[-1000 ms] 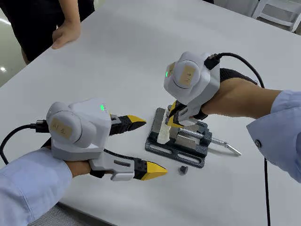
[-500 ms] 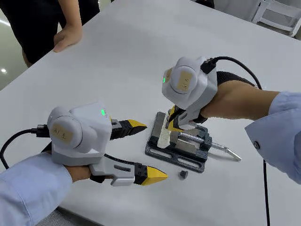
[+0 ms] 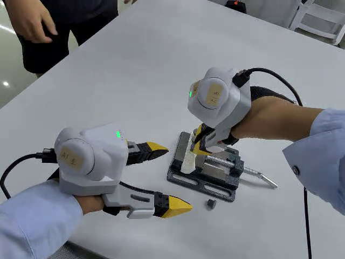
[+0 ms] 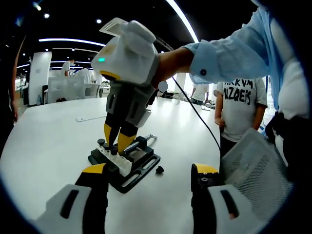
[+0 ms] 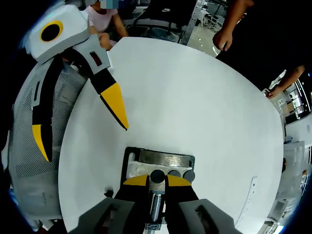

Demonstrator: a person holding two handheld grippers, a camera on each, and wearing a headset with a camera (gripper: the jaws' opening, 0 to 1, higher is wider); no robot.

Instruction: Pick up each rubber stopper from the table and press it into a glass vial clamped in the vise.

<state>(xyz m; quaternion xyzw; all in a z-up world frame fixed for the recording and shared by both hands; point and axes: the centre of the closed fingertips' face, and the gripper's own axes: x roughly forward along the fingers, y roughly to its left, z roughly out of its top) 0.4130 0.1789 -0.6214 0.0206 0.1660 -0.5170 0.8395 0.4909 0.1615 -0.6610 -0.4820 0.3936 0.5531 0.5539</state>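
Stopper point(image 5: 157, 175) pinched by right claw point(image 5: 157, 180) above the vise point(image 5: 165, 158); left claw point(image 4: 150, 171) wide.

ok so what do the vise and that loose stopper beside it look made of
vise: looks like metal, dark matte grey body, bright shiny screw. loose stopper: probably rubber, dull dark grey without glare, too small to be sure.

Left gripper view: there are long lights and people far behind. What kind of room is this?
Probably a big open lab or workshop hall. Long ceiling light strips run overhead, people stand around in the background, and a small vise sits on a wide white table.
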